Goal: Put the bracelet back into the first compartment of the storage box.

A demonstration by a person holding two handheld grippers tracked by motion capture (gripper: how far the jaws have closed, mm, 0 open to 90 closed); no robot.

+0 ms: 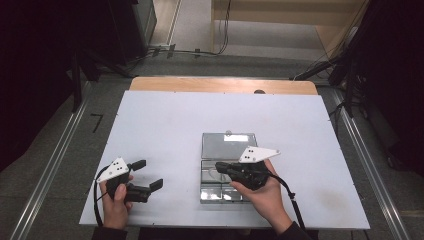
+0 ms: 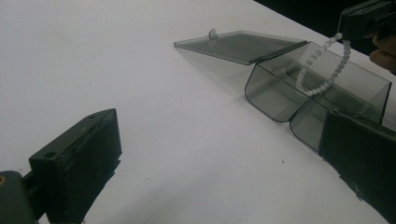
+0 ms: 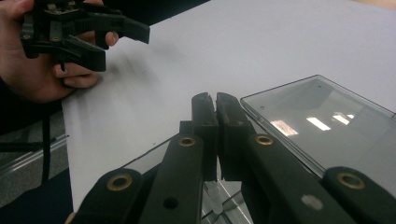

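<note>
High view shows a white worktop [image 1: 165, 130] with a clear smoky plastic compartment box [image 1: 226, 170] lying right of centre, its hinged lid [image 1: 229, 145] folded back flat on the far side; the right claw [image 1: 220, 167] hangs over the open tray, held by the person's right hand [image 1: 265, 192], its grey three-cornered plate [image 1: 257, 154] uppermost and a cable trailing off the near edge; the left claw [image 1: 147, 174] sits well apart from the box, near the worktop's near left corner, gripped by the left hand [image 1: 116, 202], jaws spread with nothing between them. Left gripper view looks across bare worktop toward the box [image 2: 299, 93]; a string of small white beads [image 2: 322, 70] dangles in a loop from the tip of the right claw [image 2: 348, 25] down into one of the tray's compartments; the low dividers and curved walls of the tray surround the loop, and the flat lid [image 2: 238, 45] with its small tab lies beyond. Right gripper view shows that claw's two jaws pressed together, pinched on the bead string as the left gripper view shows; the lid [image 3: 322, 121] lies just beside them, the tray edge beneath. Around the worktop lie a wooden strip [image 1: 222, 85] at the far edge, grey floor [image 1: 50, 165], floor rails and dark stands with cables.
</note>
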